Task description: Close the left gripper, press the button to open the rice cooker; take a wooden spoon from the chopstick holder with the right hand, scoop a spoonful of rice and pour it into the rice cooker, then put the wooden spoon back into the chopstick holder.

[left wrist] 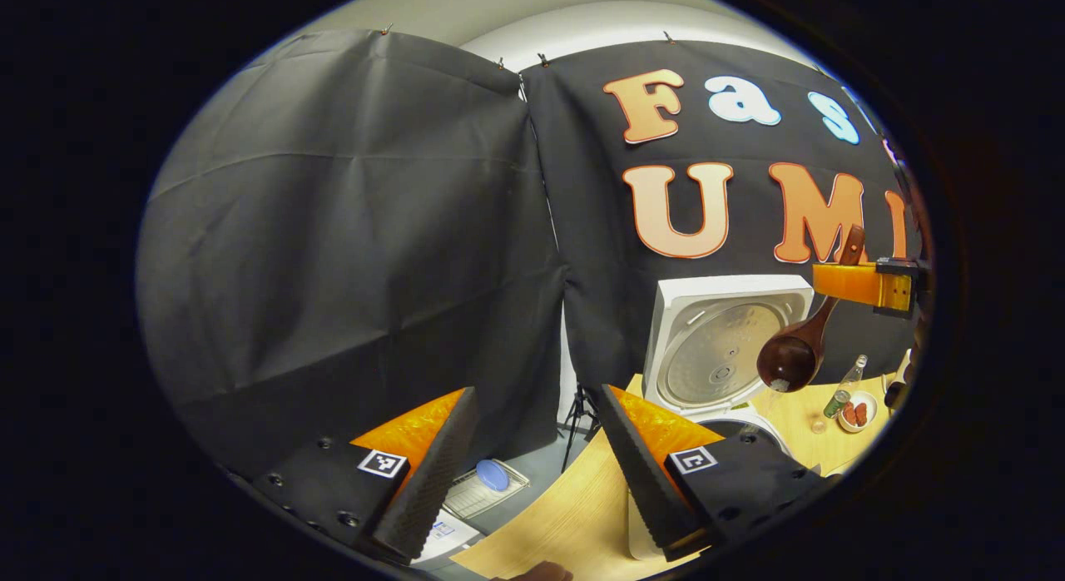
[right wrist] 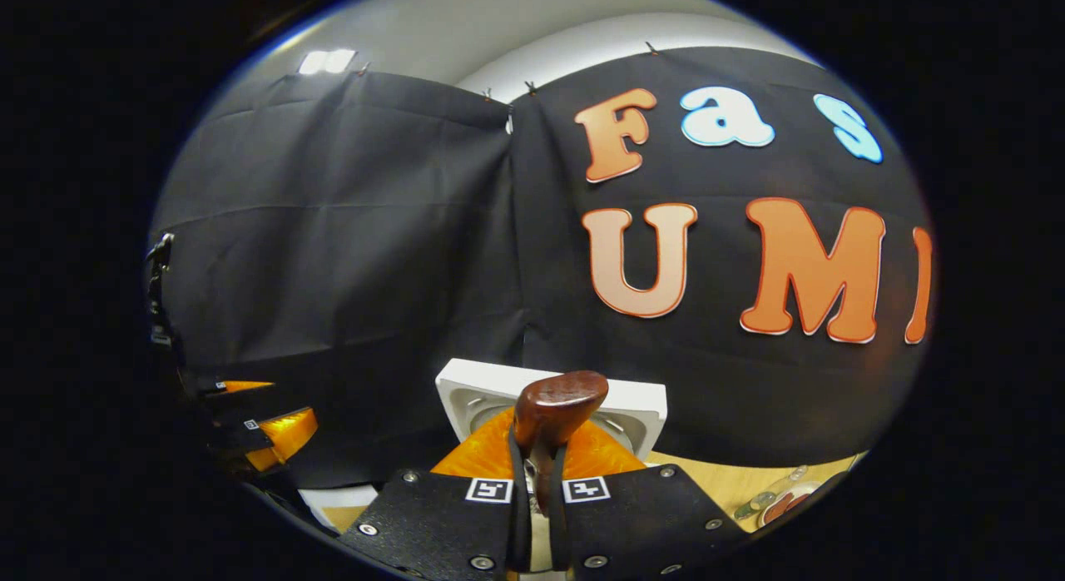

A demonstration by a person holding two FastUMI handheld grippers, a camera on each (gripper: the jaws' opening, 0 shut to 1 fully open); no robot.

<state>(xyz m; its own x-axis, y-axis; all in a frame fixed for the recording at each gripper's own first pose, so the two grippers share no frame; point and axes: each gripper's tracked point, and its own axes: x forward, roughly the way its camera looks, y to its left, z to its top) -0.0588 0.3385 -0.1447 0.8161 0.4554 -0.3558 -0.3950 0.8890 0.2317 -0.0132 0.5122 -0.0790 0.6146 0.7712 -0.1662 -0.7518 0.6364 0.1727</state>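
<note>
The white rice cooker (left wrist: 722, 348) stands on the wooden table with its lid swung up and its pot mouth (left wrist: 743, 429) uncovered. Above the pot hangs the dark wooden spoon (left wrist: 792, 358), bowl down and tilted, with a few pale grains at its lip. My right gripper (left wrist: 869, 285) holds it by the handle at the right edge. In the right gripper view the gripper (right wrist: 539, 466) is shut on the spoon handle (right wrist: 562, 402), with the cooker's lid (right wrist: 646, 404) behind. My left gripper (left wrist: 534, 394) stands open and holds nothing, to the left of the cooker; it shows again as the left gripper (right wrist: 266, 431).
A small glass bottle (left wrist: 844, 385) and a small dish (left wrist: 857, 414) with red pieces stand on the table (left wrist: 566, 514) right of the cooker. Below the table's left edge lie a pale flat device with a blue disc (left wrist: 492, 474) and a tripod (left wrist: 578, 414).
</note>
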